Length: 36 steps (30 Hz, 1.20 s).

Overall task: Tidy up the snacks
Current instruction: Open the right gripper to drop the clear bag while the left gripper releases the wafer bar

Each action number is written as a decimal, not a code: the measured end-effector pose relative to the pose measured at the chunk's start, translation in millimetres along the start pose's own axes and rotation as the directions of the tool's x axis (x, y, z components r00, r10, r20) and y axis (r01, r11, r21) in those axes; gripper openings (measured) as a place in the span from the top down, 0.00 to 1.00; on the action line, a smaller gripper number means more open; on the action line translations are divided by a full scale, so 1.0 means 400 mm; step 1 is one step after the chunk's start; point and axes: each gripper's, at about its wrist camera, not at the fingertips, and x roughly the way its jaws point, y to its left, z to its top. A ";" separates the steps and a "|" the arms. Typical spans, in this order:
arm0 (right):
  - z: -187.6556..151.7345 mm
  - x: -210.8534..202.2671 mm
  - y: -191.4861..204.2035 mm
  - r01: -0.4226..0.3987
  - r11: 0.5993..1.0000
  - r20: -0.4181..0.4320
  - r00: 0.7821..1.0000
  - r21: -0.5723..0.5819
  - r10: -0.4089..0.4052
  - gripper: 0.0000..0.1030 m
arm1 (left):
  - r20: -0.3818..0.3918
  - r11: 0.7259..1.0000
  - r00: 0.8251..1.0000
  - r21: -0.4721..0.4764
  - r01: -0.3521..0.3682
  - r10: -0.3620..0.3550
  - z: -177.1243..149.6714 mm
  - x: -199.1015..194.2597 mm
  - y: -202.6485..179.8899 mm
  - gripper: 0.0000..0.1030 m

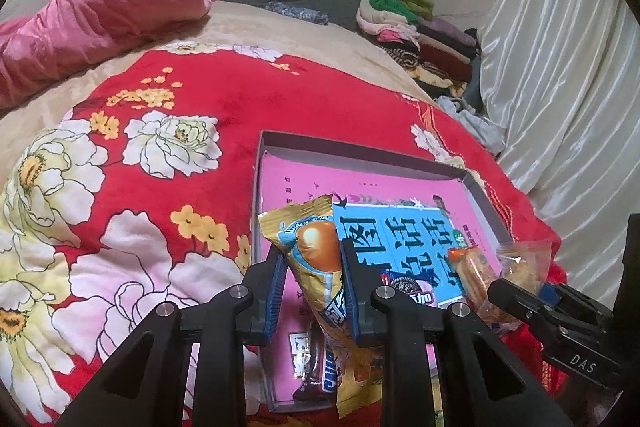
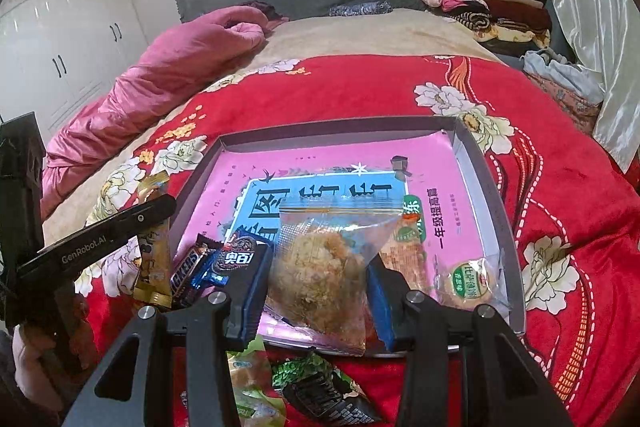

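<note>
- The left tool (image 1: 310,279) is closed on a yellow snack packet (image 1: 316,255), pinched across its middle, hanging over the near-left corner of the shallow tray (image 1: 262,163) on the bed.
- The right tool (image 2: 318,279) is clamped around a clear bag of crumbly pastry (image 2: 320,263), held just above the tray's near edge.
- Both packs look light and soft. The film is probably slick, and the pastry seems fragile, so a gentle squeeze at the sealed ends or the thicker middle suits better than hard pressure.
- Inside the tray lie a chocolate bar (image 2: 186,267), a blue cookie packet (image 2: 236,259), an orange wafer pack (image 2: 404,255) and a round green-labelled pack (image 2: 472,283), all crowded along the near side.
- The far half of the tray's pink floor is bare, which leaves room to set things down.
- The low grey walls could catch a dangling wrapper.
- The 2 tools sit near each other, so sideways moves risk a bump.
- More wrapped snacks (image 2: 316,383) lie on the red blanket (image 2: 360,87) just outside the tray.
</note>
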 end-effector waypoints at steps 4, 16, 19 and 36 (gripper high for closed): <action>-0.002 0.011 -0.001 0.000 1.000 -0.010 1.000 -0.001 0.000 0.55 | -0.015 1.000 1.000 0.009 -0.003 0.003 -0.006 0.013 -0.004 0.74; -0.017 0.047 0.004 -0.005 1.000 -0.048 0.999 -0.010 0.005 0.55 | -0.026 0.999 1.000 0.032 -0.013 0.014 -0.016 0.033 -0.018 0.74; -0.023 0.055 0.010 -0.013 1.000 -0.061 0.998 -0.015 0.012 0.55 | -0.022 0.999 1.000 0.034 -0.018 0.019 -0.015 0.035 -0.017 0.74; -0.034 0.050 0.010 0.001 1.000 -0.079 0.997 -0.017 -0.003 0.55 | -0.056 0.999 0.998 0.042 -0.017 0.019 -0.021 0.048 -0.023 0.74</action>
